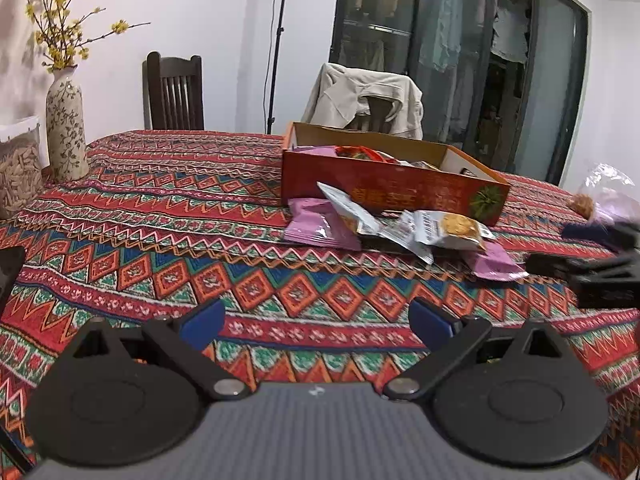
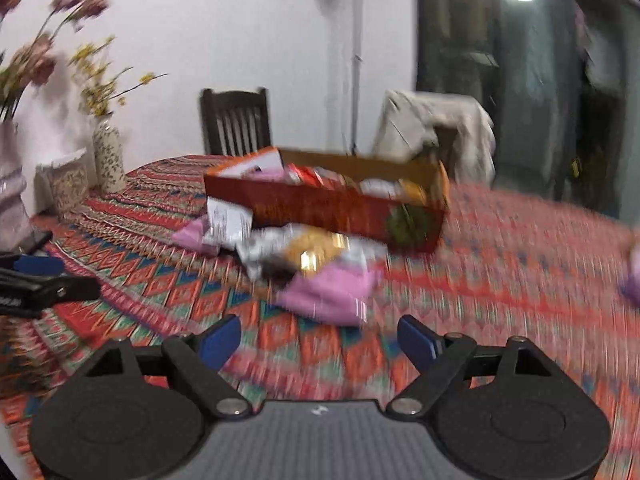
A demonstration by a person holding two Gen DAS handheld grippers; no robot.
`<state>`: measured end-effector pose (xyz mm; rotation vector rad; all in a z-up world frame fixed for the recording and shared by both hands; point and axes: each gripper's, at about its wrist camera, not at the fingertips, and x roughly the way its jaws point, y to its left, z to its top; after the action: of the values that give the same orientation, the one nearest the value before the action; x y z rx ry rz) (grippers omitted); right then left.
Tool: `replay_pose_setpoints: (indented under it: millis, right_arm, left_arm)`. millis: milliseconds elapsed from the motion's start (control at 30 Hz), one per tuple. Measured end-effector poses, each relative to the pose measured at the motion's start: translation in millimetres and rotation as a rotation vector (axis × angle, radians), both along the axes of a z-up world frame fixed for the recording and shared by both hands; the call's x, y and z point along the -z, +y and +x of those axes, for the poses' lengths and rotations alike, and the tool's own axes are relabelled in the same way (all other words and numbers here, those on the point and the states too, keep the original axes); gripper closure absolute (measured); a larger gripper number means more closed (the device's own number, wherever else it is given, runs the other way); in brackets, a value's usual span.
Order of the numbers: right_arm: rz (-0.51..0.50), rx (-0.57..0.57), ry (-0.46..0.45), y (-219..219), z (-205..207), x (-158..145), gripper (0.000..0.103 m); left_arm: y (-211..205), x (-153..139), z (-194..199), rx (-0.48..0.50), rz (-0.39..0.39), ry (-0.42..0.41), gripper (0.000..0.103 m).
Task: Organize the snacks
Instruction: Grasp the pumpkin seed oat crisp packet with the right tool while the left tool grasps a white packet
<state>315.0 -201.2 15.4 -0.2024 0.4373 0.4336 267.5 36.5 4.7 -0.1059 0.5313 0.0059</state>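
An open red cardboard box with several snack packets inside lies on the patterned tablecloth. In front of it sits a loose heap of packets: a pink packet, a silver one, a cookie packet and another pink packet. My left gripper is open above bare cloth, well short of the heap. My right gripper is open too, just short of the nearer pink packet, with nothing between its fingers. That view is blurred.
A flowered vase and a clear tub of sticks stand at the table's left edge. Two chairs, one draped with a jacket, stand behind the table. A clear bag lies at far right.
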Motion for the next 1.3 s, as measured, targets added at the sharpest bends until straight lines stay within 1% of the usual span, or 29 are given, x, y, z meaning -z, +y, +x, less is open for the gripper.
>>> replay_pose_setpoints:
  millis: [33,133,200,233,300,333,367,400,433,467,567,600,700,800,867,967,1033,1167,1233,1267,1300]
  right_arm:
    - [-0.053,-0.053,-0.039,9.8,14.1,-0.5,0.018]
    - [-0.146,-0.173,-0.032,35.9,52.6,2.0,0.019]
    - [-0.192,-0.214,-0.019,54.2,74.6,6.2,0.02]
    - [-0.219,-0.222,-0.025,61.8,82.0,8.4,0.022]
    - [-0.296,-0.229,-0.038,76.7,97.7,15.7,0.023]
    - [-0.322,-0.231,-0.041,82.0,104.7,19.2,0.026]
    - [-0.322,-0.238,-0.033,83.3,111.1,21.3,0.028]
    - [-0.311,-0.241,-0.009,83.3,116.2,23.1,0.033]
    - [-0.293,-0.244,0.03,81.6,121.1,23.9,0.044]
    - [-0.271,-0.246,0.055,79.7,123.4,24.4,0.051]
    - [-0.18,-0.211,0.112,61.6,125.2,23.5,0.052]
    - [-0.166,-0.196,0.118,55.4,123.6,22.4,0.053]
    - [-0.099,-0.146,0.111,34.5,113.6,18.7,0.054]
    - [-0.041,-0.098,0.086,11.8,99.9,15.3,0.054]
    - [-0.021,-0.073,0.062,-0.4,89.9,13.3,0.054]
    - [0.029,-0.054,0.05,-20.0,71.1,11.7,0.053]
    - [0.054,-0.052,0.053,-29.7,60.0,12.9,0.053]
    - [0.062,-0.043,0.069,-45.2,46.7,22.0,0.052]
    - [0.074,-0.024,0.084,-48.3,42.7,25.3,0.052]
    - [0.091,-0.015,0.093,-53.1,40.4,26.8,0.053]
    - [0.103,-0.011,0.098,-57.1,37.7,28.0,0.053]
  left_arm:
    - [2.2,-0.4,4.3,-0.003,0.001,0.001,0.003]
    - [6.6,-3.6,15.7,-0.008,0.009,-0.011,0.003]
    - [8.4,-5.9,23.6,-0.01,0.009,-0.016,0.003]
    - [8.3,-6.9,26.9,-0.011,0.01,-0.016,0.003]
    - [8.3,-8.4,34.2,-0.007,0.011,-0.021,0.003]
    - [8.0,-8.7,38.3,-0.005,0.012,-0.018,0.003]
    - [7.5,-8.6,42.4,-0.005,0.013,-0.013,0.003]
    - [6.5,-8.5,46.0,-0.005,0.015,-0.007,0.003]
    - [4.8,-8.4,50.6,-0.004,0.019,-0.003,0.003]
    - [2.2,-8.5,57.0,0.0,0.024,0.002,0.003]
    - [-8.2,-9.6,79.8,0.036,0.025,0.01,0.004]
    - [-12.5,-9.5,87.9,0.055,0.023,0.018,0.007]
    - [-29.0,-7.7,116.2,0.083,0.012,0.05,0.01]
    - [-49.0,2.4,134.6,0.069,0.037,0.087,0.009]
    - [-57.6,9.4,142.8,0.039,0.04,0.113,0.009]
    - [-62.0,15.6,156.7,-0.018,-0.017,0.154,0.009]
    - [-64.2,16.1,163.5,-0.064,-0.049,0.158,0.009]
    - [-69.4,15.5,172.5,-0.165,-0.069,0.148,0.01]
    - [-71.8,16.6,176.7,-0.207,-0.06,0.141,0.012]
    - [-73.9,17.4,176.9,-0.228,-0.04,0.133,0.016]
    - [-76.5,18.5,176.1,-0.24,-0.016,0.123,0.023]
